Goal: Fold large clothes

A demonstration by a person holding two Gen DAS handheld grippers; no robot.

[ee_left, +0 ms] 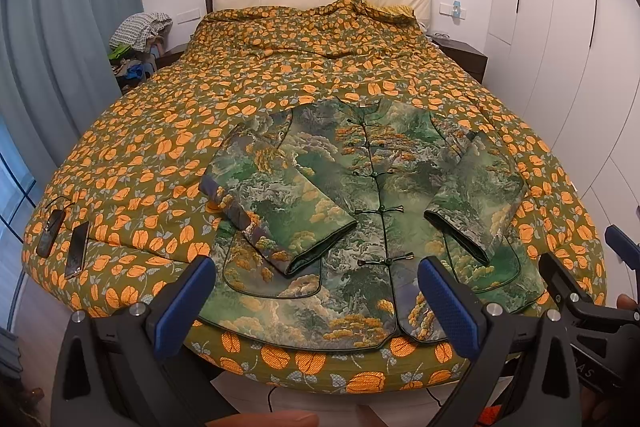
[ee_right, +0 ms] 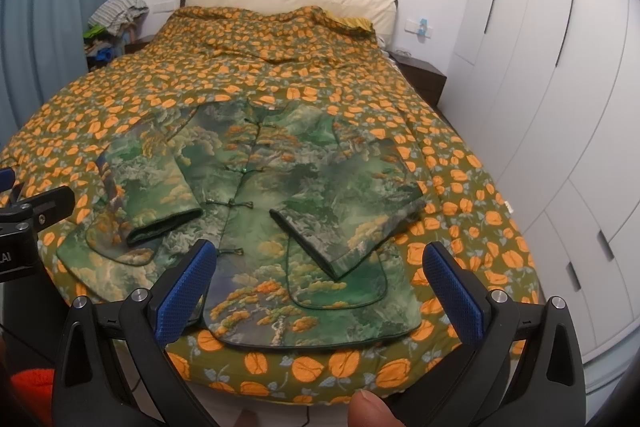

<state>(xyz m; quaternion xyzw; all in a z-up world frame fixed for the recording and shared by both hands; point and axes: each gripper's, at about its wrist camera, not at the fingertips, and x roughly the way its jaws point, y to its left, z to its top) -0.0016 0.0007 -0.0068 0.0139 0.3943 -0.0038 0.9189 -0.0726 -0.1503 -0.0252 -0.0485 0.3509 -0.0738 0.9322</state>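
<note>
A green landscape-print jacket [ee_left: 360, 195] [ee_right: 280, 195] with knot buttons lies face up near the foot of the bed, collar toward the headboard. Both sleeves are folded in over the front: the left sleeve [ee_left: 276, 203] [ee_right: 148, 187] and the right sleeve [ee_left: 476, 195] [ee_right: 360, 211]. My left gripper [ee_left: 316, 287] hovers open above the jacket's hem, holding nothing. My right gripper [ee_right: 316, 279] is open too, above the hem's right half. The right gripper's body also shows in the left wrist view [ee_left: 580, 291], and the left gripper's body shows at the left edge of the right wrist view.
The bed [ee_left: 168, 155] has an olive quilt with orange leaves. Two phones [ee_left: 78, 249] lie on its near left corner. Clothes pile [ee_left: 136, 43] on the left nightstand; another nightstand [ee_left: 464, 59] stands right. White wardrobes [ee_right: 560, 107] line the right wall, curtains [ee_left: 72, 27] the left.
</note>
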